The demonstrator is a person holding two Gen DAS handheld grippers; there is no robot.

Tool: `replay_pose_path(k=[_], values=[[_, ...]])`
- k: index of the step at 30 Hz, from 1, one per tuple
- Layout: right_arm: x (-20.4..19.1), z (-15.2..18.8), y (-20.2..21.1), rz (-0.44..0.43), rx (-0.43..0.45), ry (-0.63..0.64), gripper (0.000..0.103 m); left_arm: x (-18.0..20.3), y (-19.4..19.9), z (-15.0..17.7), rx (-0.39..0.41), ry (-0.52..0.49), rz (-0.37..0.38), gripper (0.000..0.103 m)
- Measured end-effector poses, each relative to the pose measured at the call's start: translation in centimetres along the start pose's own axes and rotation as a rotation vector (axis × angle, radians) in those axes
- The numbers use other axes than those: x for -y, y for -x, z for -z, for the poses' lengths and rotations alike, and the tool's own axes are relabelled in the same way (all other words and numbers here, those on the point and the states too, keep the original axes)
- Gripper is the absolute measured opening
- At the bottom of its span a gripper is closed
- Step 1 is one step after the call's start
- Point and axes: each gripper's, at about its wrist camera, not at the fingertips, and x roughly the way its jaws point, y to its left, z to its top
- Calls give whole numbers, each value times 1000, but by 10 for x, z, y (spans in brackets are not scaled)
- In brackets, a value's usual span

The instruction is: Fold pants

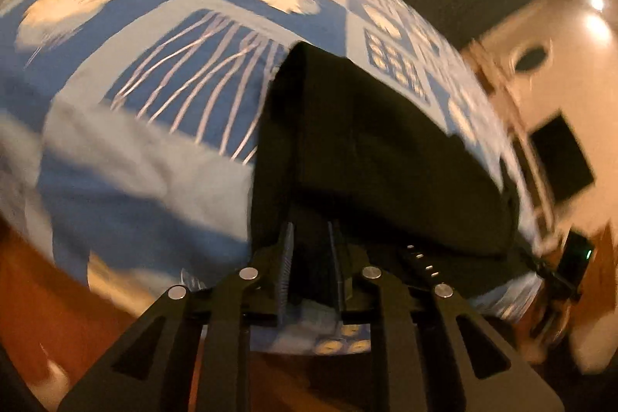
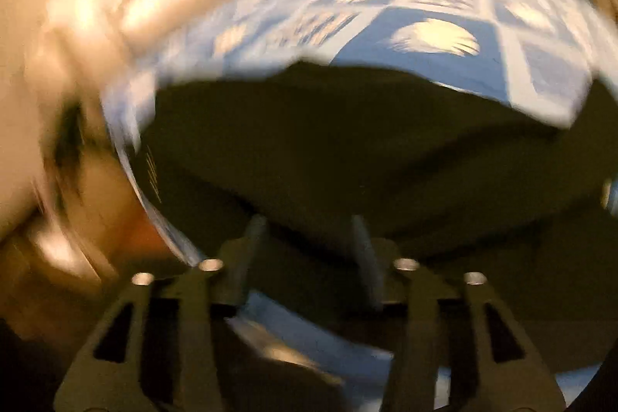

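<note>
Dark folded pants (image 1: 367, 149) lie on a bed with a blue cover printed with pale shells and squares (image 1: 154, 64). My left gripper (image 1: 311, 230) hovers at the near edge of the pants. Its jaws stand a narrow gap apart, and I see no cloth pinched between the pads. In the blurred right wrist view the same pants (image 2: 347, 141) fill the middle over the cover (image 2: 444, 64). My right gripper (image 2: 307, 222) is open wide at their near edge with nothing gripped.
The bed's edge drops to a wooden floor (image 1: 38, 277) at the lower left. A pale wall with a dark frame (image 1: 560, 157) and bright lamps is at the right. A black strip with pale dots (image 1: 421, 257) lies by the pants' near right corner.
</note>
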Motion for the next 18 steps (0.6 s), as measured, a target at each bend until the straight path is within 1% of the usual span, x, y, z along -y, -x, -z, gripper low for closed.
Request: replay_pose_path(k=[1, 2, 3, 4, 6, 8, 10, 13, 14, 16, 18], values=[[10, 1, 4, -50, 29, -103, 52, 1, 4, 0, 27, 28, 9, 19], [16, 3, 5, -72, 47, -163, 52, 4, 8, 1, 59, 53, 25, 25], [22, 6, 4, -84, 61, -216, 52, 7, 7, -1, 76, 70, 22, 31], [28, 6, 1, -94, 69, -275, 52, 10, 2, -3, 87, 89, 13, 42], [36, 11, -6, -128, 74, -353, 53, 12, -9, -6, 86, 123, 19, 44], [38, 15, -10, -136, 75, -390, 53, 9, -22, -6, 66, 175, 22, 44], [39, 17, -17, -142, 73, -417, 56, 7, -30, -8, 67, 213, 32, 44], [43, 22, -19, -151, 88, -443, 59, 0, -36, -8, 109, 288, 45, 45], [44, 22, -19, -155, 94, -449, 60, -3, -35, -7, 120, 312, 55, 48], [46, 23, -19, -165, 105, -472, 63, -7, -34, -7, 140, 351, 80, 52], [48, 26, -17, -170, 118, -492, 65, -10, -35, -9, 156, 387, 86, 52]])
